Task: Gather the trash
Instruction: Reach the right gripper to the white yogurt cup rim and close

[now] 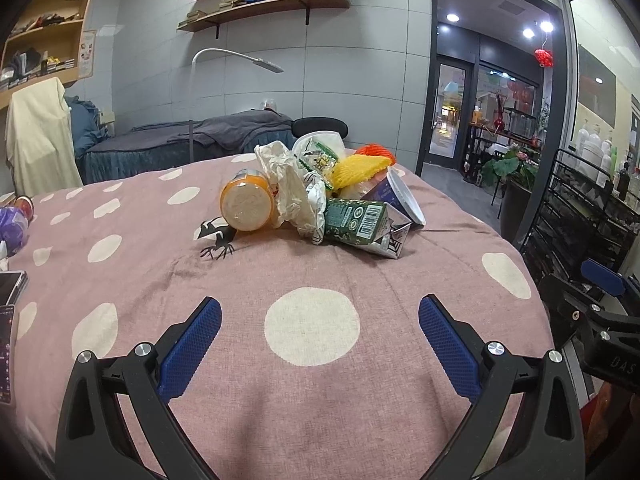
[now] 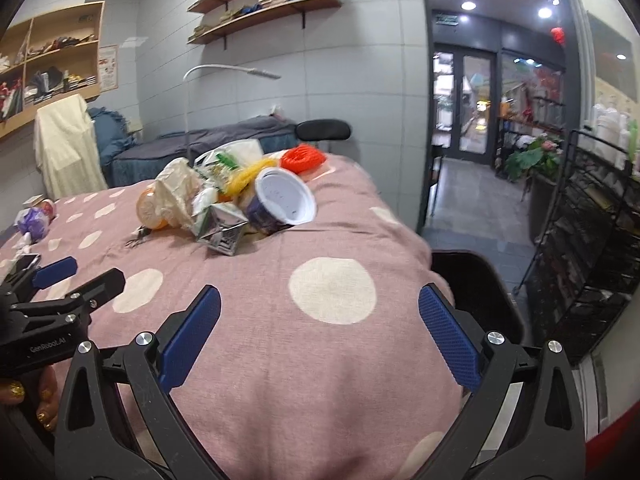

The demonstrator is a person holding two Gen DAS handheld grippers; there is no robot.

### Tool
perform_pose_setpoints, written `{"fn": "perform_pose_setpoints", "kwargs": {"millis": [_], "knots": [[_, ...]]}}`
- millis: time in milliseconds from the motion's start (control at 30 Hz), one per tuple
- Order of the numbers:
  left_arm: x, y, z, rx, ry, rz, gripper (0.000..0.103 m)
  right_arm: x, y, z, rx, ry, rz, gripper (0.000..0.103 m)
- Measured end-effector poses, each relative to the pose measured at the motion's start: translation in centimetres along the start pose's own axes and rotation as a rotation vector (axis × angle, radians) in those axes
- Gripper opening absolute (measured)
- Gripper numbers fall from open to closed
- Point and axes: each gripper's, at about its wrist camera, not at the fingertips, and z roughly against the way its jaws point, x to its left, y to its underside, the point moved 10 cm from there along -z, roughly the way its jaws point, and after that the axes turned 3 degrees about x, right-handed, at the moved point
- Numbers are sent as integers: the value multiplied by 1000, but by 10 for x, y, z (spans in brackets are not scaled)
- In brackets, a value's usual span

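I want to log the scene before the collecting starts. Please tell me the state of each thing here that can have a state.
left gripper: open, empty
right gripper: open, empty
orange jar: lying on its side
green carton: flattened, lying down
purple cup: tipped over, mouth toward camera
white paper: crumpled
desk lamp: off

- Tablecloth [image 1: 312, 276]: matt woven cloth, pink with pale dots.
- Carton [image 1: 360, 224], at one o'clock from the middle dot: glossy printed card, silvery foil inside.
- Gripper pads [image 1: 192, 344]: blue, rough-textured; black matt arms, shiny metal screws.
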Motion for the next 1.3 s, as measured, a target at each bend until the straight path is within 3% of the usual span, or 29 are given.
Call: {"fn": "perform_pose_setpoints", "kwargs": {"millis": [233,367,667,967,1200,1267,1300], "knots": [[26,-3,-10,55,-24,15,97,34,-4,-45,173,-182,42,98],[43,-11,-20,92,-15,48,97,40,-13,-66,224,-231,24,98],[48,-60,-51,103,23,75,84,45,-37,-92,238,-198,100,98],[32,-85,-111,202,61,88,70,41,-52,-109,235,-175,153,93],[34,-81,-132,263,66,130,45,42,-57,-125,261,-192,177,80],[35,-79,-133,273,66,139,35,44,-61,-132,268,-198,184,77],[35,-78,-133,276,63,141,25,44,-63,-136,275,-202,187,75]]}}
